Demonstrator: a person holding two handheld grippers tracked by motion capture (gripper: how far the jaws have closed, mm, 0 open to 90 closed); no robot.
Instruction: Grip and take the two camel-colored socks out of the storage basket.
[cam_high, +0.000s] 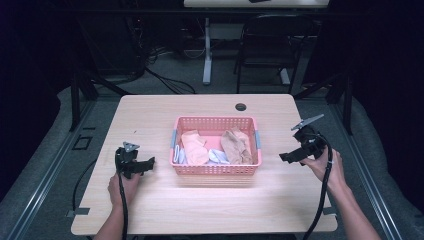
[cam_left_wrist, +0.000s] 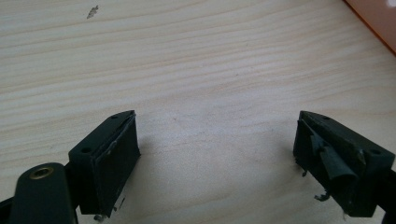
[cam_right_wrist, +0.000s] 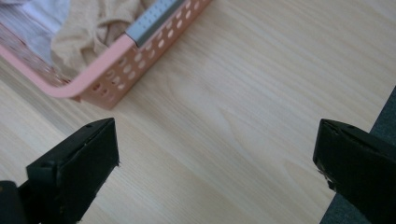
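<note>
A pink basket (cam_high: 216, 169) sits at the middle of the table (cam_high: 150, 115), its long axis running left to right. Inside lie a few soft cloth pieces: a peach one (cam_high: 194, 146) toward the left, a white one (cam_high: 218, 156) at the near middle, and a tan one (cam_high: 236, 145) toward the right.

The left gripper (cam_high: 148, 163) rests low over the table just left of the basket, its jaws wide apart and empty, pointing right toward the basket's left short wall. The right gripper (cam_high: 286, 157) hangs a little off the basket's right short wall, raised and tilted, jaws also spread wide with nothing between them.

In the right gripper view the basket's near right corner and the tan cloth (cam_right_wrist: 95, 25) lie ahead and to the left of the jaws. So the tan piece is the closest reach for the right gripper, likely inward and down over the rim; the peach piece lies nearer the left one.
</note>
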